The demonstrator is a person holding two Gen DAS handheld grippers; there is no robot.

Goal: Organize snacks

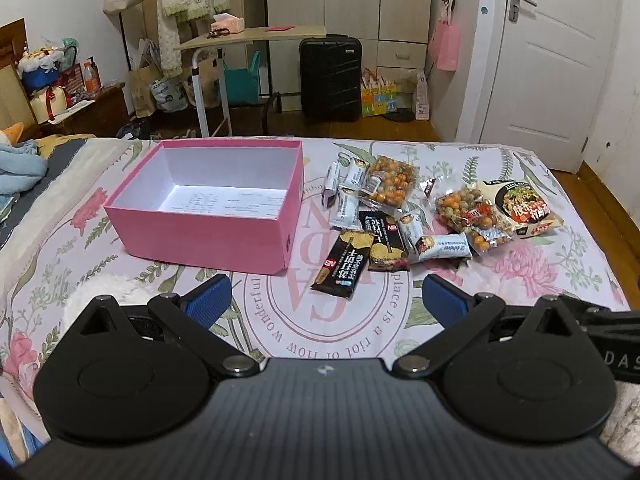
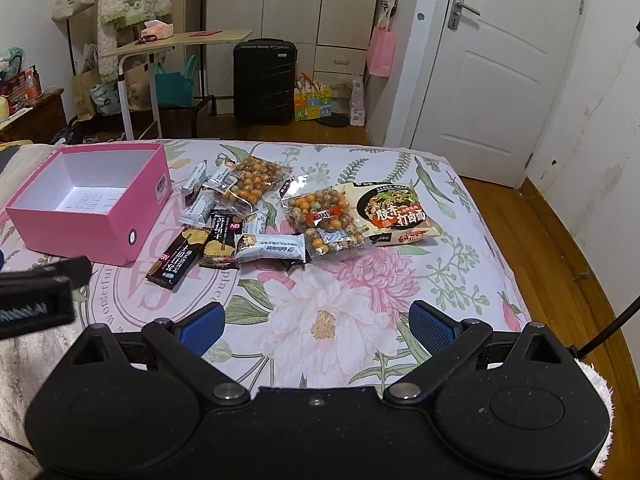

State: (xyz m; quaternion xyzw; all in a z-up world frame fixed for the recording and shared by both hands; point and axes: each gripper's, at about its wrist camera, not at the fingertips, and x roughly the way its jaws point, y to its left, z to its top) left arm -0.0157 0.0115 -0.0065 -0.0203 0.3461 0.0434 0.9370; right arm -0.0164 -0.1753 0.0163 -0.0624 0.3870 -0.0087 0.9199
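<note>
Floral bedding [image 2: 332, 320] is covering the bed that is serving as the work surface, with a bedroom lying behind it. Sitting on the bedding is a pink box [image 1: 208, 236], open at the top and showing only its white lining. Just to the right of the pink box the snacks are lying in a loose heap: two black cracker packs [image 1: 340, 264] are nearest its right front corner, pale wrapped bars [image 1: 442, 246] are overlapping them, and two clear bags of orange and green coated nuts [image 1: 466, 210] are sitting further right, one of them beyond the bars. A noodle packet [image 2: 396, 212] is lying farthest from the pink box, touching the nearer nut bag. Nothing is resting between the box and the heap except bare bedding. The left gripper [image 1: 326, 300] is hovering in front of the pink box and the black packs, its blue-padded fingers spread wide and gripping nothing. The right gripper [image 2: 318, 328] is hanging over a large printed flower, well to the right of the pink box, likewise spread and unloaded. Beyond the pink box, across the floor, a black suitcase [image 1: 331, 78] is standing beside a light-topped side table [image 1: 256, 36], and a white door [image 2: 484, 80] is closing off the far right.
</note>
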